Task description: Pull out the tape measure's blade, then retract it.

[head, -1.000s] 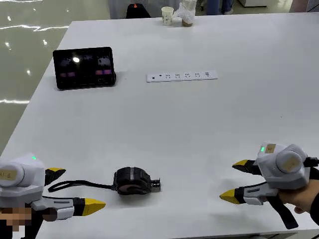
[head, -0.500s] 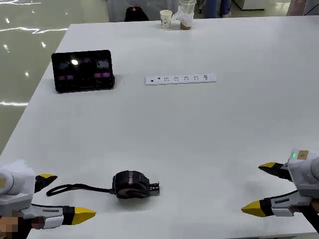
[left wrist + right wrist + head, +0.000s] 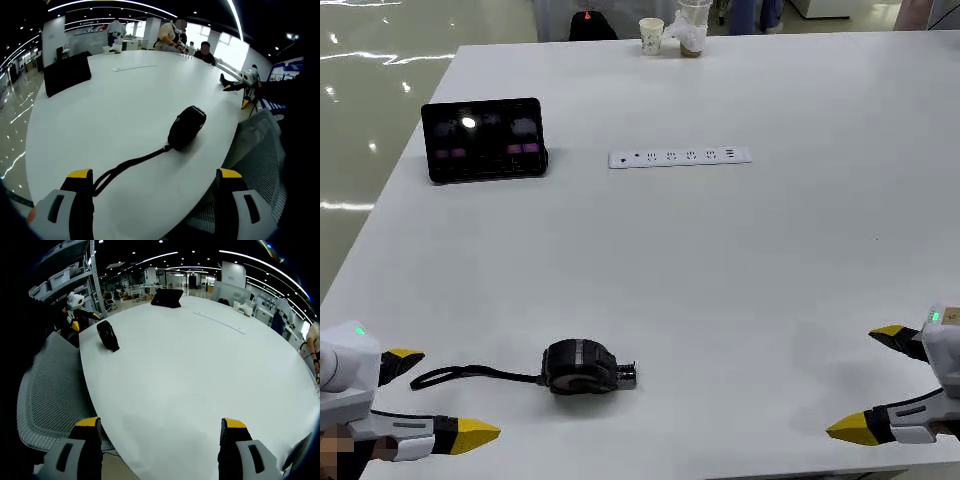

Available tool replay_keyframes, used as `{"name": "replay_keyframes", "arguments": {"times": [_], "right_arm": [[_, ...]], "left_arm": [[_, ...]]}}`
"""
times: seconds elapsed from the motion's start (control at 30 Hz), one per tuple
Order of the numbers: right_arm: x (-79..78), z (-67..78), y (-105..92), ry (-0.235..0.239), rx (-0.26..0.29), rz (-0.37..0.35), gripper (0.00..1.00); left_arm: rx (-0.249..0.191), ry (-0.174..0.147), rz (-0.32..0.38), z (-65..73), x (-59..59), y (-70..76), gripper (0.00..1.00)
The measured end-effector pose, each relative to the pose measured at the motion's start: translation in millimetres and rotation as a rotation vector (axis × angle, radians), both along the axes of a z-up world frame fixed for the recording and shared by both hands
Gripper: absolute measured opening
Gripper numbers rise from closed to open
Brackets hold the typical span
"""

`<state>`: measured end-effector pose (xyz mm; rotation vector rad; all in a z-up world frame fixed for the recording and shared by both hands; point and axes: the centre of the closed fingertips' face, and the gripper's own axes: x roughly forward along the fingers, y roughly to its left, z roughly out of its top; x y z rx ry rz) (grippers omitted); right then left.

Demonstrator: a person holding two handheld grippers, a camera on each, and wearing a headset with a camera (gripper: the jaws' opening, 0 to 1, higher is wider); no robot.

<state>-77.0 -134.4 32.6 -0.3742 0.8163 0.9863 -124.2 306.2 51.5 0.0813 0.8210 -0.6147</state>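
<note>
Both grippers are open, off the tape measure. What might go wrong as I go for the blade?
The tape measure lies loose near the table's front edge; a nudge from either gripper might slide it off.
Its strap trails toward the left gripper, whose jaws may snag it instead of the case.
The blade tip facing the right gripper looks small, so the jaws may miss it.

Left gripper (image 3: 445,393) and right gripper (image 3: 865,380) — white housings, black jaws, yellow tips — green lights.

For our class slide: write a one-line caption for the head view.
Tape measure lies on the white table between the open left gripper and open right gripper.
</note>
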Motion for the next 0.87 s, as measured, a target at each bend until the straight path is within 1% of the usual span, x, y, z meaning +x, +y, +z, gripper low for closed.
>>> {"name": "replay_keyframes", "arguments": {"times": [0.17, 0.23, 0.3, 0.37, 0.4, 0.47, 0.5, 0.53, 0.6, 0.83, 0.87], "right_arm": [[0.0, -0.1, -6.9, 0.005, -0.003, -0.019, 0.99], [0.3, 0.3, -8.7, 0.003, -0.003, -0.019, 0.99], [0.7, 0.5, -10.3, 0.003, -0.008, -0.02, 0.99], [1.6, 1.3, -11.3, 0.0, -0.007, -0.022, 0.99], [2.2, 1.6, -11.6, -0.002, -0.006, -0.025, 0.99], [2.9, 1.7, -11.8, -0.002, -0.004, -0.03, 0.99], [3.0, 1.6, -11.6, -0.001, -0.002, -0.032, 0.99], [2.7, 1.1, -11.0, -0.001, -0.001, -0.032, 0.99], [2.0, 0.7, -10.7, -0.002, -0.003, -0.027, 0.99], [4.6, 0.4, -13.8, -0.003, -0.003, -0.03, 0.99], [5.7, 1.2, -13.7, -0.004, -0.003, -0.029, 0.99]], "left_arm": [[-0.002, 0.005, -0.001, -1.0, -1.2, 0.7, 0.99], [-0.008, 0.015, -0.003, -2.2, -2.3, -0.4, 0.99], [0.001, 0.006, -0.009, -2.9, -1.3, -0.5, 0.99], [-0.011, 0.022, -0.01, -3.9, -3.0, -2.7, 0.99], [-0.008, 0.018, -0.011, -4.1, -2.5, -2.7, 0.99], [-0.013, 0.033, -0.017, -5.4, -4.3, -4.6, 0.99], [-0.006, 0.022, -0.016, -5.6, -3.0, -4.3, 0.99], [0.0, 0.019, -0.017, -6.0, -2.7, -4.1, 0.99], [-0.006, 0.021, -0.015, -5.8, -2.3, -4.4, 0.99], [0.001, 0.011, -0.009, -5.6, 0.0, -1.0, 0.99], [0.0, 0.014, -0.006, -5.9, 0.0, 0.0, 0.99]]}}
